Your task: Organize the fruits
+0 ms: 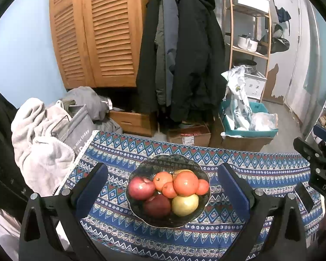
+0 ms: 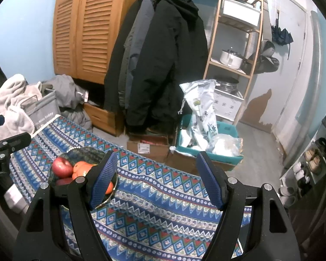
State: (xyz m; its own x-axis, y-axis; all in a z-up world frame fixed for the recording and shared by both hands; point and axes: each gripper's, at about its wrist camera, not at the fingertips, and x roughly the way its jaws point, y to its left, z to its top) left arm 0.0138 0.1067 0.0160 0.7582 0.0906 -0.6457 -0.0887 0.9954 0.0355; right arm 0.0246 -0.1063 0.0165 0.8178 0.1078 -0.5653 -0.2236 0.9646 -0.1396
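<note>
A dark scalloped bowl (image 1: pixel 169 163) stands on the patterned blue tablecloth (image 1: pixel 260 169). It holds red apples (image 1: pixel 141 187), several oranges (image 1: pixel 185 183) and a yellow apple (image 1: pixel 184 204). My left gripper (image 1: pixel 163 187) is open and empty, its blue-padded fingers either side of the bowl and above it. My right gripper (image 2: pixel 157 178) is open and empty over bare cloth to the right of the bowl (image 2: pixel 82 152). Its left finger hides part of the bowl. A red apple (image 2: pixel 62 166) and an orange (image 2: pixel 81 168) show there.
A grey laundry basket with towels (image 1: pixel 41 139) stands past the table's left edge. Cardboard boxes (image 1: pixel 189 136) and a teal crate with bags (image 1: pixel 250 119) sit on the floor behind the table. Coats (image 1: pixel 180 54), a wooden cabinet (image 1: pixel 93 32) and shelves (image 1: pixel 250 32) line the back.
</note>
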